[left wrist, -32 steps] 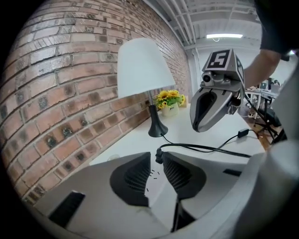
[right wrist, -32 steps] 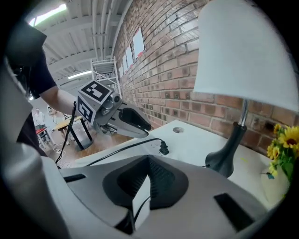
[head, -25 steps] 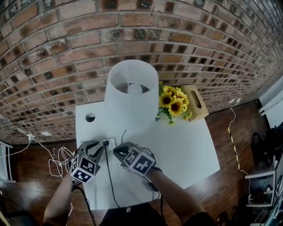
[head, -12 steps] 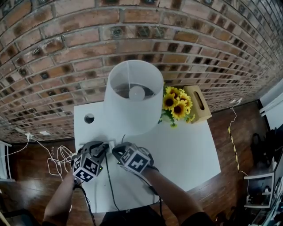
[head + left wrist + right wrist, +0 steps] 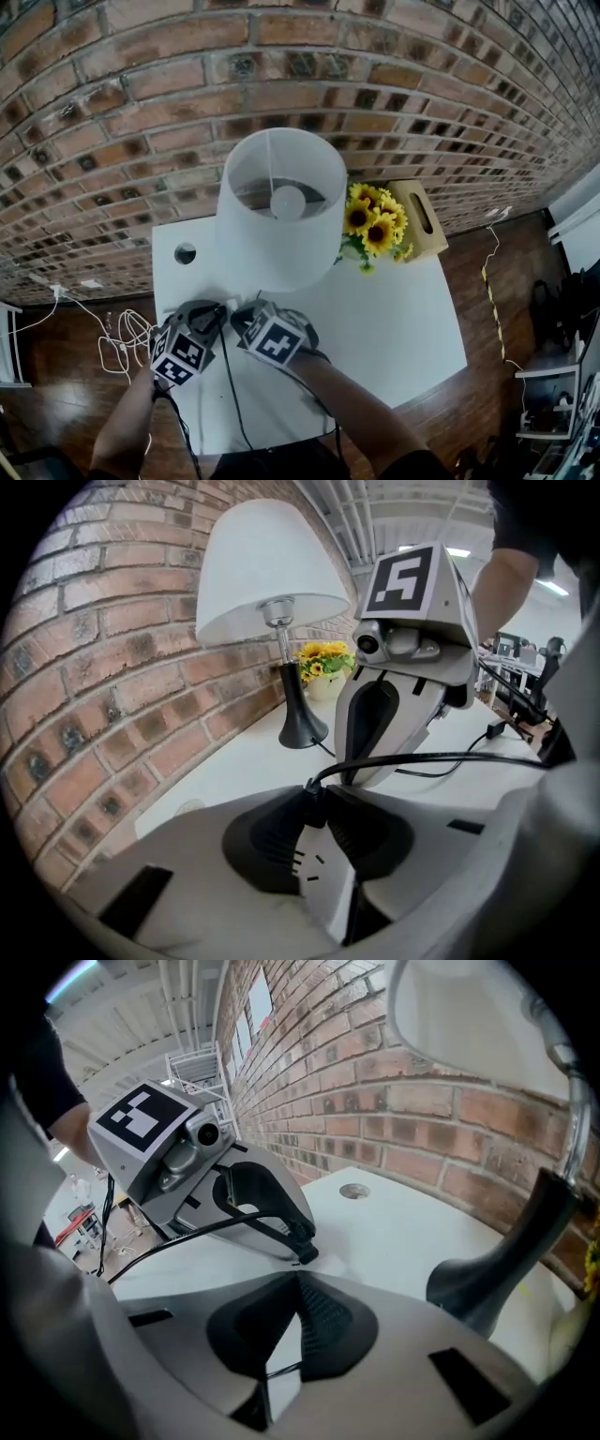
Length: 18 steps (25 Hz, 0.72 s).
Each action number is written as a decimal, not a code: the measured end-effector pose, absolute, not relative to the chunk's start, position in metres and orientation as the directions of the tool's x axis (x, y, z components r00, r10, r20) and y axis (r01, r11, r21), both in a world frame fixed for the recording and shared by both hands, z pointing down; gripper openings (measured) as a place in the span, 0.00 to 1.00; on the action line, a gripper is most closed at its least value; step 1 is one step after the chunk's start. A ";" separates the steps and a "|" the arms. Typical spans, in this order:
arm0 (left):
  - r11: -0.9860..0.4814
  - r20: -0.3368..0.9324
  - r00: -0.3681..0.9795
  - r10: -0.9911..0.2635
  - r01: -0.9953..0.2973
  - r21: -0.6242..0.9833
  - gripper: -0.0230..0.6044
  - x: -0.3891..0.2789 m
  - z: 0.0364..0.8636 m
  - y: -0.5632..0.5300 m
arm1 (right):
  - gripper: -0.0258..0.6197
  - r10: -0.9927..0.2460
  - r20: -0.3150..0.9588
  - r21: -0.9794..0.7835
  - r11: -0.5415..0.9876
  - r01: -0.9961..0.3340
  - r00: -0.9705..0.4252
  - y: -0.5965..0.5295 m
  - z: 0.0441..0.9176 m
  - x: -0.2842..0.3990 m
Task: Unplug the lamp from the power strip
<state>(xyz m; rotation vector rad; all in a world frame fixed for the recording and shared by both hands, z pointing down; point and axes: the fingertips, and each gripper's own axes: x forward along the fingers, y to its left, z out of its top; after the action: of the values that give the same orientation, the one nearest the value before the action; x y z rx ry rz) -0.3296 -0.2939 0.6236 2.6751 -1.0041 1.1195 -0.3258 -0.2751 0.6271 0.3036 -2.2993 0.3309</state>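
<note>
Lamp's black plug (image 5: 310, 789) sits in white plastic power strip (image 5: 324, 892) on white table (image 5: 394, 319). Left gripper (image 5: 317, 801) jaws, just closing, clench plug; right gripper (image 5: 298, 1283) jaws together above strip. Step 1, grasp, looks done; next: pull plug straight out.

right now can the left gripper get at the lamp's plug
Looks like yes: the plug is already pinched between the jaws of the left gripper, which have just been closing. The right gripper sits alongside, not in the way.
</note>
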 end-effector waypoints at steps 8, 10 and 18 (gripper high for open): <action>-0.778 0.647 0.548 -0.530 -0.618 -0.114 0.19 -0.331 0.624 -0.294 | 0.04 -0.108 0.751 -0.182 0.915 -0.361 -0.652 -0.275 0.628 -0.325; -0.771 0.639 0.551 -0.537 -0.628 -0.107 0.19 -0.331 0.623 -0.295 | 0.04 -0.130 0.753 -0.165 0.912 -0.375 -0.646 -0.276 0.629 -0.325; -0.778 0.637 0.562 -0.528 -0.621 -0.097 0.18 -0.327 0.613 -0.296 | 0.04 -0.139 0.735 -0.200 0.890 -0.409 -0.663 -0.274 0.629 -0.322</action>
<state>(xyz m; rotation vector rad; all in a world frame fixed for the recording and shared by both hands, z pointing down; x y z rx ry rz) -0.3271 -0.2963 0.6135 2.6518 -0.9817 1.0110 -0.3225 -0.2739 0.6287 0.3909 -2.2836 0.4522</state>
